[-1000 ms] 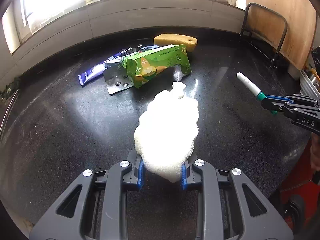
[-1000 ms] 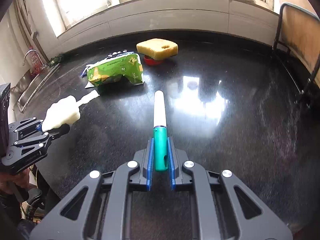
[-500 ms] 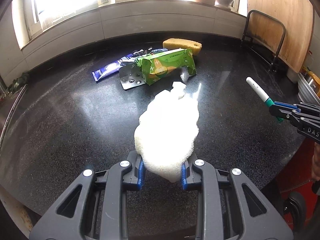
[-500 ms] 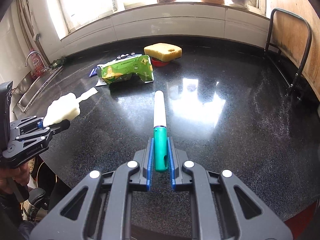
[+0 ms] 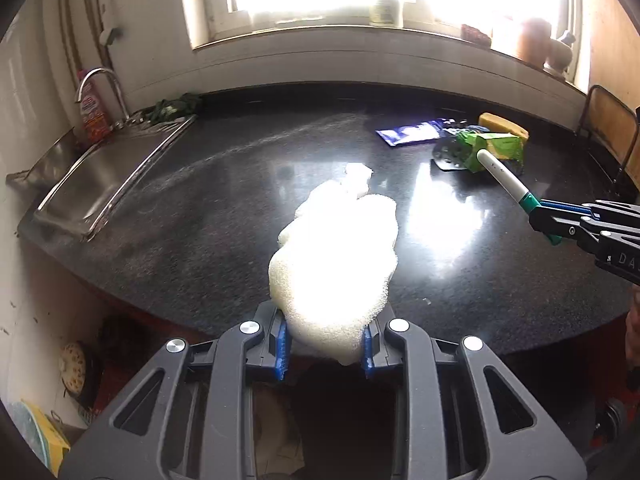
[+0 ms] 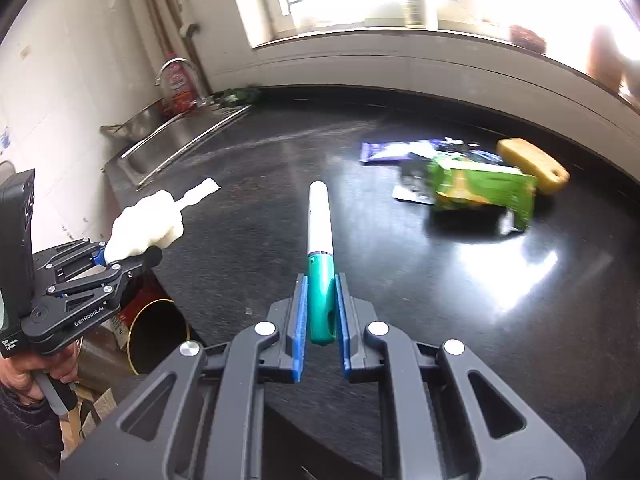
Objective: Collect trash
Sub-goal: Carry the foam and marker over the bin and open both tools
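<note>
Trash in both claws: left gripper (image 5: 324, 354) pinches a crumpled white foam wad (image 5: 340, 256), right gripper (image 6: 321, 330) is clamped on a green-and-white marker (image 6: 320, 248), long axis straight out along its fingers. More trash lies ahead and right of both claws on the black counter (image 6: 440, 320): green packet (image 6: 480, 188), blue wrapper (image 6: 384, 152). A gold-rimmed bin (image 6: 158, 334) sits below the counter edge, under the left claw, so likely the left drops first; right must swing left.
</note>
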